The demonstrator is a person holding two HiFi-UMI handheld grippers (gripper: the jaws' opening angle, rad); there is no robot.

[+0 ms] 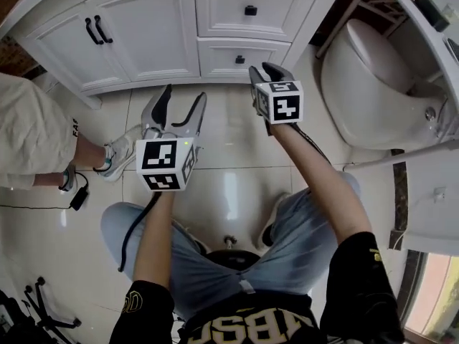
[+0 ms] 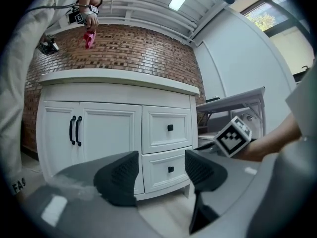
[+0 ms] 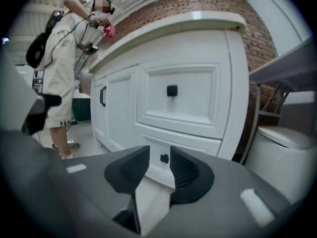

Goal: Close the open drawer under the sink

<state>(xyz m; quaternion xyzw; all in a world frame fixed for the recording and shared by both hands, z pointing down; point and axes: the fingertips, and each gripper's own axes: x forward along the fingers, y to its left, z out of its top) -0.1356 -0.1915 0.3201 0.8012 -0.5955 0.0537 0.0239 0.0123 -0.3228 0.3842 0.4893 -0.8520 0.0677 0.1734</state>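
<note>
The white vanity [image 1: 143, 31] has two stacked drawers at its right end. The lower drawer [image 1: 240, 56] and the upper drawer [image 1: 250, 9] both sit flush with the cabinet front, each with a small black knob. My right gripper [image 1: 264, 70] hovers just in front of the lower drawer, its jaws a narrow gap apart with nothing between them. In the right gripper view the lower drawer's knob [image 3: 164, 158] shows through that gap at my right gripper [image 3: 159, 168]. My left gripper [image 1: 185, 95] hangs further back, wide open and empty; through my left gripper [image 2: 161, 172] shows the lower drawer [image 2: 168, 168].
A toilet [image 1: 366, 84] stands right of the vanity, with a metal frame [image 1: 358, 9] behind it. A person [image 1: 29, 142] stands at the left by the double doors [image 1: 136, 34]. A black cable [image 1: 43, 205] lies on the glossy tile floor.
</note>
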